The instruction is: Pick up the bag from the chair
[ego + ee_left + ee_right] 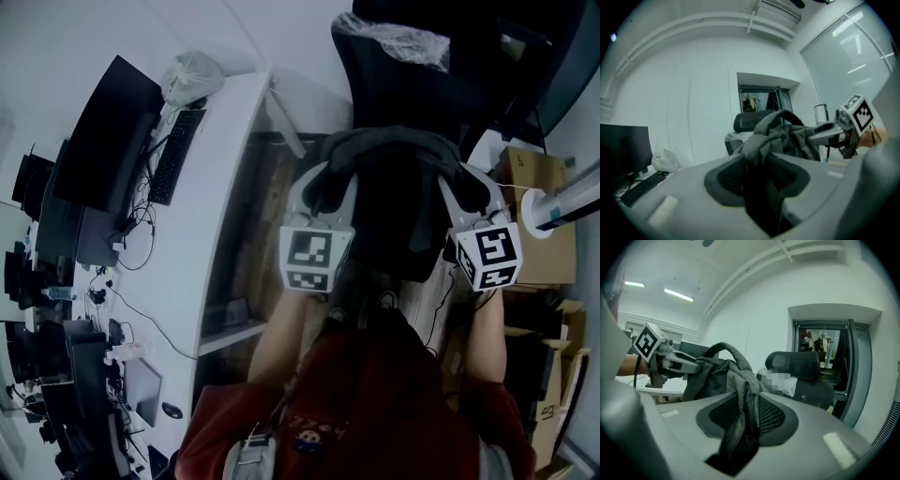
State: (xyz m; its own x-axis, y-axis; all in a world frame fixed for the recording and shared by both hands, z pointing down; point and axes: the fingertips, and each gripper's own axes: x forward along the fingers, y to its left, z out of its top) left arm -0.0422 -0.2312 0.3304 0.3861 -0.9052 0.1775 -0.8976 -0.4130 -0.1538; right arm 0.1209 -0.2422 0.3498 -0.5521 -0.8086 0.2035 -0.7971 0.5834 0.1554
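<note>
A dark grey bag (394, 173) hangs in the air between my two grippers, in front of the black office chair (394, 66). My left gripper (323, 187) is shut on a bunch of the bag's fabric (761, 143) at its left side. On the bag's right side, my right gripper (461, 192) is shut on a fold of the bag (738, 385). A carry loop (726, 350) arches over the top of the bag. Each gripper view shows the other gripper across the bag: the right gripper (834, 133) and the left gripper (670, 363). The chair's seat is hidden behind the bag.
A white desk (220, 197) runs along the left with a keyboard (175, 155), monitors (108, 141), cables and a white plastic bag (192, 77). Cardboard boxes (542, 225) stand at the right. The chair's headrest (794, 363) is wrapped in clear plastic (398, 37). A doorway (825, 352) lies behind.
</note>
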